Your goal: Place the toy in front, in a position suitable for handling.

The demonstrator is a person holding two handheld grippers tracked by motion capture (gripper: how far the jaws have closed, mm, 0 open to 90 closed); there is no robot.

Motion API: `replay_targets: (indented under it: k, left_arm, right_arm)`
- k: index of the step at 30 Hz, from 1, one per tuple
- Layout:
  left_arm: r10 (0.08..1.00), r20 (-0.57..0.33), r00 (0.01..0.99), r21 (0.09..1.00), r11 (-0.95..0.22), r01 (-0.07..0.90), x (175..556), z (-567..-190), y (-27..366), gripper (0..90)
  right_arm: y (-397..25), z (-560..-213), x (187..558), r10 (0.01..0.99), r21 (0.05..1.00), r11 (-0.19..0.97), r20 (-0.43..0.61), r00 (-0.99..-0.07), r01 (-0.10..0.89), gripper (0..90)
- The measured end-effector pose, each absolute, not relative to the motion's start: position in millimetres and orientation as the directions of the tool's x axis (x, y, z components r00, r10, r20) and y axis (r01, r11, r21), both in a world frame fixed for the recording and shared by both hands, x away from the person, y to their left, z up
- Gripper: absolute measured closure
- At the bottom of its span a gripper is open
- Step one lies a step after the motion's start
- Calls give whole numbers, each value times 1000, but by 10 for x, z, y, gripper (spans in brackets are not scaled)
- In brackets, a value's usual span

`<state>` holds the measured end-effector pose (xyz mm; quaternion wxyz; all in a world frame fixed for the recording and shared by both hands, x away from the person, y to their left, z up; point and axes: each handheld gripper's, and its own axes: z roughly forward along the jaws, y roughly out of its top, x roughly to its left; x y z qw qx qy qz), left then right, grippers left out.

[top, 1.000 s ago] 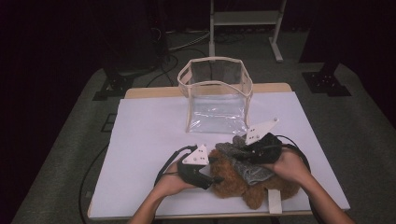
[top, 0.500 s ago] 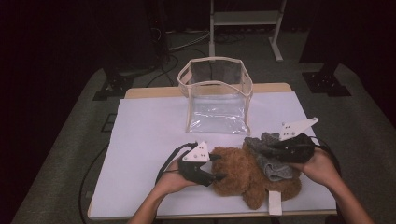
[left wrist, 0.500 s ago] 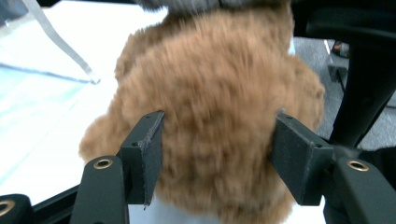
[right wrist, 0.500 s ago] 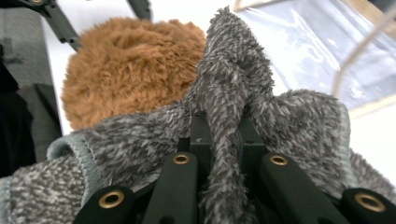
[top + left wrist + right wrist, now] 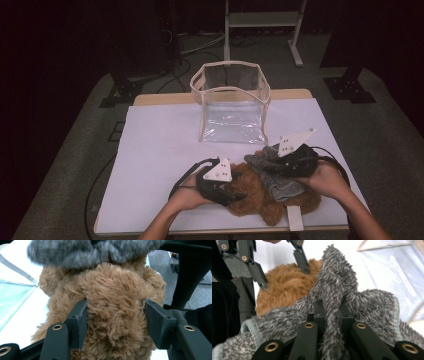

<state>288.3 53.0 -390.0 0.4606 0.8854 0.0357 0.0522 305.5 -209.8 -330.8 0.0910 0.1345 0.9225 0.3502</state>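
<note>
While my left gripper (image 5: 115,322) clamps the brown teddy bear (image 5: 260,197) at the bench's (image 5: 160,150) near edge, my right gripper (image 5: 329,315) pinches a fold of grey fleece cloth (image 5: 352,295) over it; beyond stands a clear bag (image 5: 231,102).

No readable text, label, brand or number appears on anything.

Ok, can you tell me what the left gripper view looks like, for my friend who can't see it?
The left gripper has its two black jaws pressed into the sides of a fluffy brown teddy bear. A fuzzy grey cloth lies across the top of the bear, and the white table shows at the left.
</note>
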Motion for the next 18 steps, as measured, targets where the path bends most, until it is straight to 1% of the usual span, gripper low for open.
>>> replay_targets:
  k: [4, 7, 10, 14, 18]
  left_arm:
    - [113, 58, 992, 824, -567, 16, 2888, -3907, 533, 399]
    - [116, 64, 991, 822, -569, 14, 2892, -3899, 536, 396]
    - [128, 60, 990, 828, -560, 22, 2906, -3874, 548, 383]
    - [133, 62, 989, 833, -553, 22, 2931, -3813, 523, 343]
    - [143, 69, 987, 826, -563, 24, 2950, -3800, 465, 270]
  right_arm:
    - [-2447, -3227, 3075, 373, 692, 686, -68, -925, 226, 805]
    - [-2780, -3180, 3062, 436, 728, 625, -25, -900, 282, 805]
    - [-3042, -3231, 3025, 465, 757, 575, 12, -885, 312, 805]
    - [-3122, -3359, 2974, 466, 784, 529, 52, -883, 325, 805]
    - [-3033, -3486, 2954, 447, 805, 494, 89, -890, 329, 807]
